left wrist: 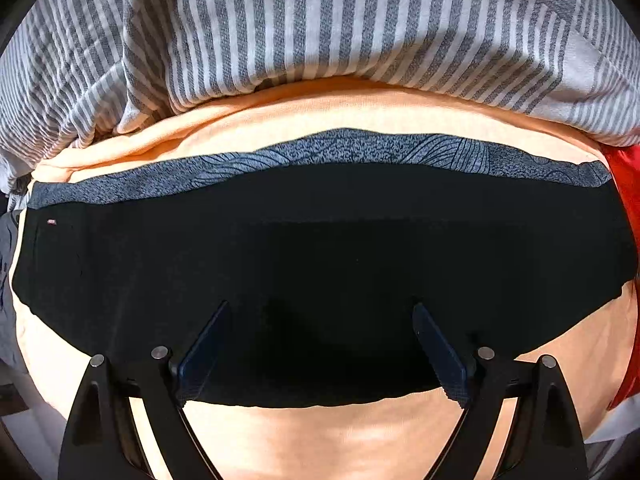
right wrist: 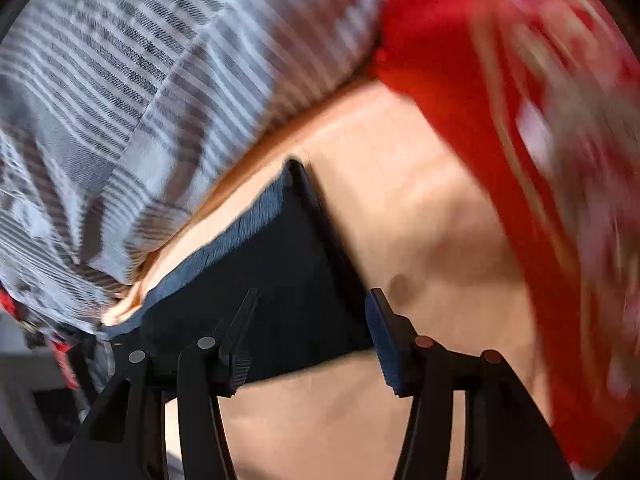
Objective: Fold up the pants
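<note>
Left gripper (left wrist: 322, 354) is hanging wide open over the folded black pants (left wrist: 320, 264) lying flat on the peach sheet (left wrist: 320, 436); right gripper (right wrist: 310, 336) is parted at their end, gripping nothing. I'm judging one more fold is due: next I need both corners pinched.

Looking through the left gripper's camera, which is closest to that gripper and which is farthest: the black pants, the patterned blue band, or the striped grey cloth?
From the left gripper:
1. Black pants, right under and between its open fingers.
2. Patterned blue band, along the pants' far edge.
3. Striped grey cloth, farthest, bunched across the top beyond the orange sheet.
</note>
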A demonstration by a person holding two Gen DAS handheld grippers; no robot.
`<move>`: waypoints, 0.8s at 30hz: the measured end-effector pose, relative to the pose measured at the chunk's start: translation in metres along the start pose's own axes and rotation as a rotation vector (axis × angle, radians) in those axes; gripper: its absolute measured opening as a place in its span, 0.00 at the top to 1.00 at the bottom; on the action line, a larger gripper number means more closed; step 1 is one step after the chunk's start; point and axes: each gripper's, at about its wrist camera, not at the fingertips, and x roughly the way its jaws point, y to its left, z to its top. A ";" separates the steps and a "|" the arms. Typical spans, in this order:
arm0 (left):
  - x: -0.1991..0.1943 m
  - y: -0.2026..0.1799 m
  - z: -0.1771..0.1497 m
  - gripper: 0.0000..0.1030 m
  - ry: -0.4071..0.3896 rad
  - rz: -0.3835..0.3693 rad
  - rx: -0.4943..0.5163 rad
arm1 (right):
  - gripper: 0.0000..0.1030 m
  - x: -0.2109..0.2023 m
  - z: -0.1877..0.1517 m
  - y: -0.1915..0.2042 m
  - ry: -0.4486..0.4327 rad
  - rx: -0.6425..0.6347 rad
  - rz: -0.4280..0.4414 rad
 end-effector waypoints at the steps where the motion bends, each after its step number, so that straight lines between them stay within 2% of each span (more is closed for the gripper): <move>1: -0.002 0.002 0.000 0.11 -0.005 0.004 -0.001 | 0.45 0.000 -0.008 -0.005 0.010 0.022 0.032; 4: 0.001 0.006 0.000 0.11 0.005 0.009 -0.009 | 0.45 0.011 -0.023 -0.012 0.040 0.052 0.089; 8: 0.007 -0.002 0.003 0.11 0.008 0.015 0.006 | 0.46 0.034 -0.017 -0.008 0.021 0.092 0.152; 9: 0.008 -0.005 0.003 0.11 0.012 0.022 0.019 | 0.53 0.040 -0.014 -0.008 0.019 0.109 0.158; 10: 0.008 -0.008 0.002 0.11 0.017 0.024 0.026 | 0.87 0.045 -0.011 -0.008 0.020 0.133 0.163; 11: 0.005 -0.010 0.001 0.11 0.020 0.020 0.034 | 0.92 0.048 -0.010 -0.010 0.026 0.163 0.172; 14: -0.007 -0.012 0.000 0.11 -0.013 0.013 0.057 | 0.93 0.038 -0.017 -0.005 -0.003 0.213 0.252; 16: -0.008 -0.012 0.001 0.11 -0.025 0.031 0.076 | 0.93 0.030 -0.025 -0.005 0.002 0.195 0.246; 18: 0.000 -0.009 0.003 0.11 0.000 0.044 0.067 | 0.91 0.036 -0.033 -0.010 0.041 0.180 0.189; 20: 0.005 -0.004 0.004 0.11 0.017 0.061 0.047 | 0.80 0.051 -0.036 -0.021 0.110 0.198 0.132; 21: 0.003 -0.001 0.003 0.11 0.013 0.062 0.036 | 0.72 0.052 -0.037 -0.026 0.117 0.232 0.115; 22: 0.002 0.002 0.003 0.11 0.004 0.061 0.030 | 0.59 0.046 -0.038 -0.029 0.098 0.252 0.096; 24: -0.001 0.007 0.002 0.11 -0.010 0.075 0.027 | 0.54 0.030 -0.040 -0.028 0.038 0.241 0.033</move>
